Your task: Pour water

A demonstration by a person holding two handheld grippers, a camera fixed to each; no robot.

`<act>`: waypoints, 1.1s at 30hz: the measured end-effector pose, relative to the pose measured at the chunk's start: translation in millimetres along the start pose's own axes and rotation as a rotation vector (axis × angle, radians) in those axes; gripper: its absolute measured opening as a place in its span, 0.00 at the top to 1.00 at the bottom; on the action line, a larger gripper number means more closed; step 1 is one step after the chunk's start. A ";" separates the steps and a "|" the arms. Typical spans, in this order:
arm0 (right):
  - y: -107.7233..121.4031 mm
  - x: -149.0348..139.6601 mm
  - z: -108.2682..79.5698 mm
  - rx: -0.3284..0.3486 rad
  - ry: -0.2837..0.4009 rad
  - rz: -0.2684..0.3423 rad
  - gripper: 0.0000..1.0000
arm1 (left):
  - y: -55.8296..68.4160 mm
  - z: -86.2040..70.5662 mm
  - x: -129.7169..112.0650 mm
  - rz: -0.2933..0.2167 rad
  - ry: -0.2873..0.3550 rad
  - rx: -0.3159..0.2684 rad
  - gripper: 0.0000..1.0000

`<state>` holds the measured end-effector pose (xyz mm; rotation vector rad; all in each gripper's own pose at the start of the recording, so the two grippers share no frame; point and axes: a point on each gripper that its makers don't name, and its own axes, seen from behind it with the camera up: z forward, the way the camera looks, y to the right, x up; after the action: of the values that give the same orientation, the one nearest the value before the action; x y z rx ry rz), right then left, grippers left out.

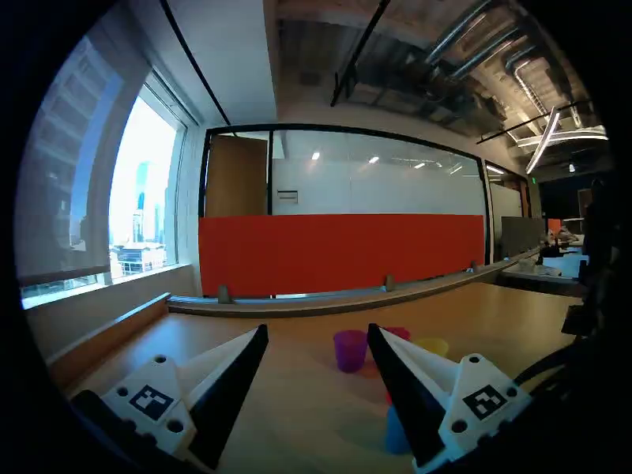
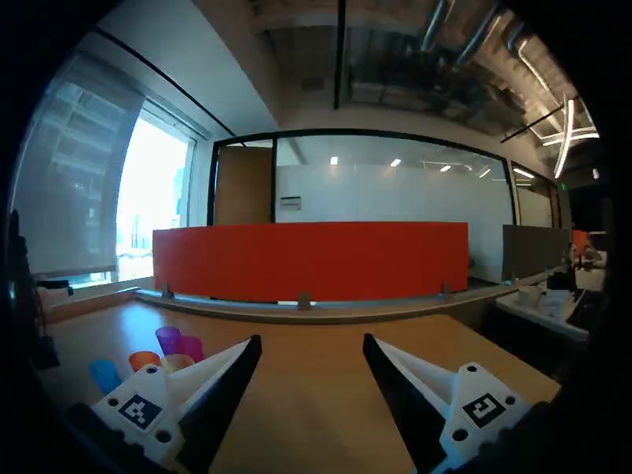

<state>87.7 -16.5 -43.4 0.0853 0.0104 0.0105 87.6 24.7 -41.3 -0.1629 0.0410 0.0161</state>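
Fingers (image 1: 229, 379) spread on left gripper (image 1: 317, 329) and right gripper (image 2: 312, 338), cups (image 1: 350, 350) clustered on open desk (image 1: 308, 415).

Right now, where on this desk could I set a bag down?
Free: the bare wooden desktop between the orange divider panel and the open right tool, out to its right edge. Crowded: the cluster of coloured plastic cups on its left.

The left white-and-black two-finger tongs (image 1: 317, 327) are spread wide with nothing between them, their pointed black-faced tips aimed straight ahead. The right white-and-black two-finger tongs (image 2: 311, 338) are spread just as wide and also grip nothing. Both seem to be held about level, though the fisheye bend makes tilt hard to judge.
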 end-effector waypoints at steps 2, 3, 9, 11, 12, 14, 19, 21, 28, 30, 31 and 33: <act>3.6 0.9 -0.3 -0.010 -0.001 -0.002 0.00 | 1.7 1.8 0.4 -0.001 0.010 0.005 0.07; 5.3 1.5 -0.7 -0.016 -0.001 -0.003 0.00 | 2.2 2.7 0.5 -0.001 0.015 0.010 0.07; 14.3 3.8 -1.8 -0.043 -0.007 0.000 0.00 | 3.5 4.7 1.0 0.002 0.039 0.050 0.07; 16.6 3.5 -1.2 -0.049 -0.011 0.001 0.00 | 4.6 4.0 0.3 0.000 0.048 0.059 0.07; 17.6 3.5 -0.8 -0.052 -0.013 0.002 0.00 | 4.4 3.7 -0.9 0.000 0.051 0.066 0.07; 19.0 3.8 -0.1 -0.057 -0.016 0.005 0.00 | 3.1 3.1 -4.1 0.001 0.052 0.079 0.07; 16.1 3.2 2.8 -0.054 -0.023 0.019 0.00 | -5.1 1.4 -15.9 0.007 0.052 0.122 0.07; 13.3 3.2 4.2 -0.050 -0.025 0.026 0.00 | -8.3 1.0 -21.7 0.007 0.051 0.135 0.07; 1.1 3.7 9.0 -0.034 -0.032 0.031 0.00 | -16.8 5.3 -38.1 -0.011 0.046 0.150 0.07; -2.7 3.5 9.9 -0.029 -0.035 0.024 0.00 | -21.0 8.0 -44.0 -0.015 0.044 0.157 0.07; -4.5 3.2 10.0 -0.027 -0.037 0.019 0.00 | -23.0 9.3 -46.6 -0.016 0.043 0.161 0.07; -7.7 2.7 10.2 -0.023 -0.041 0.009 0.00 | -26.4 12.1 -51.8 -0.019 0.040 0.167 0.07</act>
<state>90.7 -25.0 -33.9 0.0621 -0.0307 0.0178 36.9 -0.1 -22.9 0.0034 0.0805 -0.0094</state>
